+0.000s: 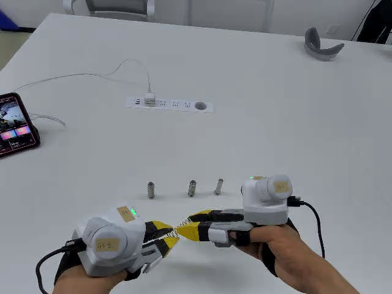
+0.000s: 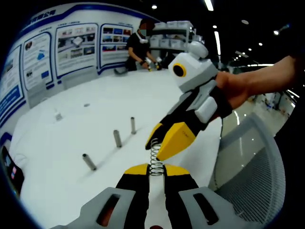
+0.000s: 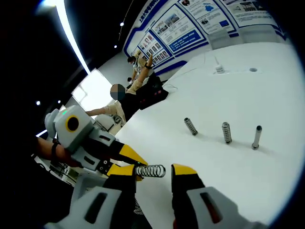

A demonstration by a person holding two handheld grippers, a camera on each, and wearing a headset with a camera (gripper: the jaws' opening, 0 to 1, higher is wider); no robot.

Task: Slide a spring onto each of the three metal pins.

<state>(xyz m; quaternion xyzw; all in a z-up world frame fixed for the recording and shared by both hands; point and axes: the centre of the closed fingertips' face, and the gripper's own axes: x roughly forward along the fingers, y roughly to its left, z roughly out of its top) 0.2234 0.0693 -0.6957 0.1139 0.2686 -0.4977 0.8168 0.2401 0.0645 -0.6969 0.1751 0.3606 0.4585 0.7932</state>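
A spring (image 1: 181,226) is held over the white table (image 1: 294,135), at 6 o'clock from the three metal pins (image 1: 192,188). The left gripper (image 1: 166,234) has its jaws pinched together on one end of it. The right gripper (image 1: 191,224) meets it from 3 o'clock with jaws apart, and the spring lies across the gap. Of the upright pins, the bare pin (image 1: 218,186) stands at the row's 3 o'clock end; the other two each carry a coil. A power strip (image 1: 170,104) lies beyond at 12 o'clock, and a tablet (image 1: 15,124) at 10 o'clock.
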